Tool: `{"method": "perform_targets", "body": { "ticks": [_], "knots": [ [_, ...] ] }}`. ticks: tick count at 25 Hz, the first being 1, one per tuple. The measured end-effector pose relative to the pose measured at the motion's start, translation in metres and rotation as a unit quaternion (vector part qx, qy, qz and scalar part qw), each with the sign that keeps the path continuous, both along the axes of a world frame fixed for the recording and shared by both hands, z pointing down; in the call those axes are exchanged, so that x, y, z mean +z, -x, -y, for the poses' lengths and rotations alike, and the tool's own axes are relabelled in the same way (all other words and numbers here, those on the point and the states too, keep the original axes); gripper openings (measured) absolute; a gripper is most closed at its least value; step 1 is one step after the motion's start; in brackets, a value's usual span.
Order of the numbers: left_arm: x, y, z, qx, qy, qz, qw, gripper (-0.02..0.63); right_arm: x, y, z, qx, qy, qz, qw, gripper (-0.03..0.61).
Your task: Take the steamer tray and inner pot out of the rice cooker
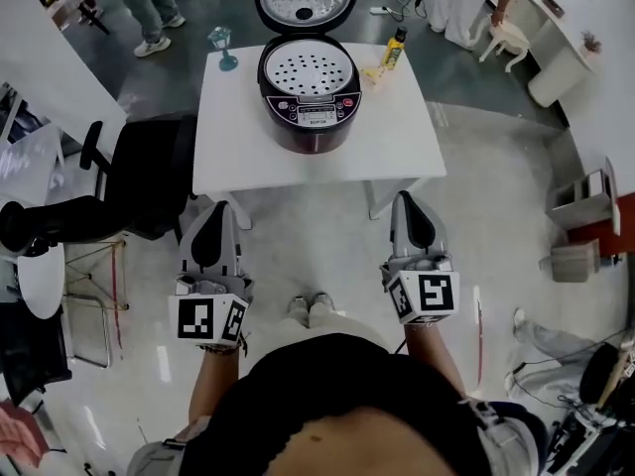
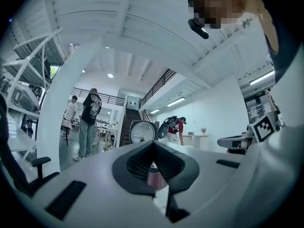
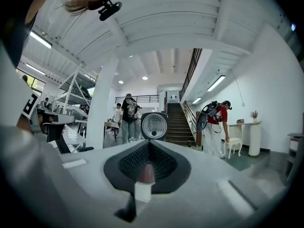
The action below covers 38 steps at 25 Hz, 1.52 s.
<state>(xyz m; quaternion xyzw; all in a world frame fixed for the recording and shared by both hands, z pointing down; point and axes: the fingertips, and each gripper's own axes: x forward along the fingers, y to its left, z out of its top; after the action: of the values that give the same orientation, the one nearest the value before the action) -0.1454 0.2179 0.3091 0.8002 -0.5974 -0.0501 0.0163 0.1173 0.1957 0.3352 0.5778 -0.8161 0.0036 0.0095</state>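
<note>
Rice cooker (image 1: 310, 119) well beyond both jaws

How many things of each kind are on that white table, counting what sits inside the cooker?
Rice cooker: 1
Steamer tray, inside the cooker: 1
Blue stemmed glass: 1
Yellow bottle: 1
Small yellowish item, kind unclear: 1
Total: 5

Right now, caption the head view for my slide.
Jaws shut, the left gripper and right gripper face the open rice cooker, steamer tray inside.
</note>
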Motion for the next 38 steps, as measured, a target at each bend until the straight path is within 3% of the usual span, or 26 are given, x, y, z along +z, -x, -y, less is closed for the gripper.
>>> {"method": "perform_targets", "body": {
  "ticks": [11,19,21,23,24,25,26,27,38],
  "knots": [
    [0.000,-0.028,0.002,0.011,0.000,-0.001,0.9999,0.002,0.001,-0.010,0.002,-0.039,-0.014,0.023,0.999,0.002],
    [0.004,-0.037,0.008,0.013,0.005,0.001,0.9999,0.002,0.008,-0.020,0.008,-0.039,-0.007,0.033,0.999,0.002],
    [0.004,-0.039,0.009,0.014,0.006,0.005,0.9999,0.002,0.007,-0.020,0.009,-0.052,-0.010,0.031,0.998,0.037],
    [0.003,-0.039,0.009,0.012,0.006,0.007,0.9999,0.003,0.006,-0.021,0.010,-0.058,-0.010,0.032,0.998,0.129],
    [0.003,-0.039,0.010,0.011,0.006,0.007,0.9999,0.013,0.006,-0.021,0.012,-0.059,-0.008,0.031,0.998,0.180],
    [0.003,-0.039,0.011,0.009,0.007,0.008,0.9999,0.063,0.007,-0.023,0.013,-0.058,-0.007,0.031,0.998,0.203],
    [0.004,-0.039,0.011,0.006,0.009,0.009,0.9999,0.141,0.008,-0.024,0.014,-0.056,-0.005,0.033,0.998,0.207],
    [0.005,-0.038,0.012,0.004,0.011,0.011,0.9999,0.165,0.008,-0.025,0.015,-0.054,-0.004,0.035,0.998,0.210],
    [0.008,-0.023,0.011,-0.033,0.017,0.003,0.9993,0.245,0.011,-0.040,0.021,-0.057,-0.009,0.043,0.997,0.209]
  ]
}}
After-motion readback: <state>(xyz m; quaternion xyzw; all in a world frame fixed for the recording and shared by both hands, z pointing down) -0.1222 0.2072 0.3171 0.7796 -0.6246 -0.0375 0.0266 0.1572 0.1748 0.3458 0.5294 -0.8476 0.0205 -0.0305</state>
